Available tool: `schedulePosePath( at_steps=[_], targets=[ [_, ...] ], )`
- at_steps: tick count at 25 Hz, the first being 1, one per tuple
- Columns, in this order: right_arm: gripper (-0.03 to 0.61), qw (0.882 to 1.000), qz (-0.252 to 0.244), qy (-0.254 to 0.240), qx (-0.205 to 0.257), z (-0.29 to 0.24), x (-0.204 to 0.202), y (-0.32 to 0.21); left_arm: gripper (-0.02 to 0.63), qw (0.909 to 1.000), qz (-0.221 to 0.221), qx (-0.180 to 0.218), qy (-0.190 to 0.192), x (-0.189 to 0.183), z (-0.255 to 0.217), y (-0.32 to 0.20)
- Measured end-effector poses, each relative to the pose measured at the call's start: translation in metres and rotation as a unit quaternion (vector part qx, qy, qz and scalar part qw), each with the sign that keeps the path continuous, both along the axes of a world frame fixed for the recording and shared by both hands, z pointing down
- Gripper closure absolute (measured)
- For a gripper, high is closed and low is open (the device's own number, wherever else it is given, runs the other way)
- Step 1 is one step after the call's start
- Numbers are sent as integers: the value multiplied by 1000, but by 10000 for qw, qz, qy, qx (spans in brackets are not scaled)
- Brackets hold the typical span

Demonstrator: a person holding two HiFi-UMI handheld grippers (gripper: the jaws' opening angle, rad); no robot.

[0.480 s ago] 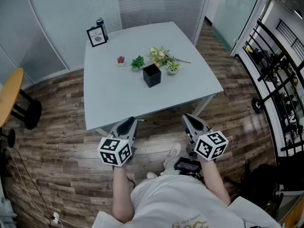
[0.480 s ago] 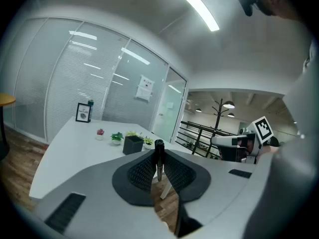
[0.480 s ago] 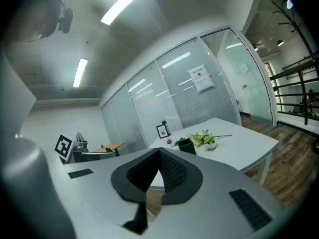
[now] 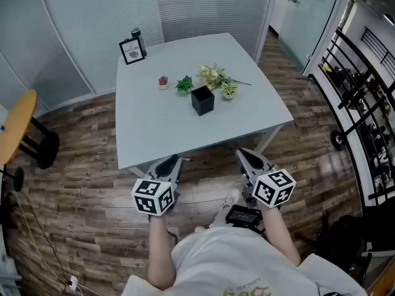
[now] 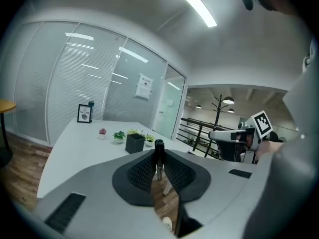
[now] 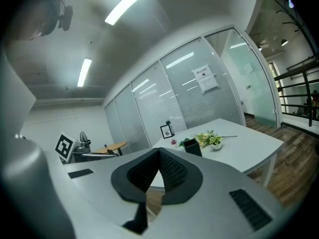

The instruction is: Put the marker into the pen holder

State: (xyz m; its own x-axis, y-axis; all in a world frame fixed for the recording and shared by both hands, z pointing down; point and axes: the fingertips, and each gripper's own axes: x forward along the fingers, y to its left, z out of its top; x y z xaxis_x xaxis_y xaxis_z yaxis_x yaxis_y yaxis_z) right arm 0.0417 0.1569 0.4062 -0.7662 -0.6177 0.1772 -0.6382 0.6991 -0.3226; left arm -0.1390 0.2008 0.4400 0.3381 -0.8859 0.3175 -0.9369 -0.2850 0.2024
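Observation:
A black square pen holder [image 4: 203, 100] stands on the white table [image 4: 154, 128], among small plants; it also shows in the left gripper view [image 5: 134, 143] and the right gripper view [image 6: 193, 147]. My left gripper [image 4: 168, 164] hangs below the table's near edge, shut on a dark marker [image 5: 159, 159] that stands upright between its pads. In the head view the marker is hidden. My right gripper [image 4: 248, 159] is level with it to the right, jaws shut with nothing between them [image 6: 158, 169].
A framed card [image 4: 131, 50] and a dark bottle [image 4: 137, 36] stand at the table's far left corner. Small potted plants [image 4: 184, 84] and a flower sprig [image 4: 213, 76] flank the holder. A round wooden stool [image 4: 15, 128] sits left; a black railing [image 4: 361, 103] runs right.
The view has shifted slightly, so the table sits a little further right and lower. Both grippers keep their places and stay shut.

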Motion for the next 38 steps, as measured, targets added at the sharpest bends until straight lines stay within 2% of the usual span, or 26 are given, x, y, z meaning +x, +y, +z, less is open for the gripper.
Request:
schedulePosePath(
  at_steps=[4,10,16,23,32,38],
  targets=[
    [561,9997,112,-172,-105,1,4,8,561,10000,62,-50,34,0,3,9],
    [561,9993,283,-3,-258,18,16,8,561,9995,131,-181,236,5,16,4],
    [561,9986,452,-60,-262,18,20,-28,561,9989,246,-394,60,3,25,-29],
    [561,9980,451,-227,-388,30,-4,-108,561,9982,287,-519,-105,-17,30,-110],
    [561,9982,357,-313,-368,13,-13,-225,561,9981,324,-463,-261,-19,6,-238],
    [561,9985,203,-360,-369,12,-12,-279,561,9980,132,-490,-369,-25,5,-290]
  ],
)
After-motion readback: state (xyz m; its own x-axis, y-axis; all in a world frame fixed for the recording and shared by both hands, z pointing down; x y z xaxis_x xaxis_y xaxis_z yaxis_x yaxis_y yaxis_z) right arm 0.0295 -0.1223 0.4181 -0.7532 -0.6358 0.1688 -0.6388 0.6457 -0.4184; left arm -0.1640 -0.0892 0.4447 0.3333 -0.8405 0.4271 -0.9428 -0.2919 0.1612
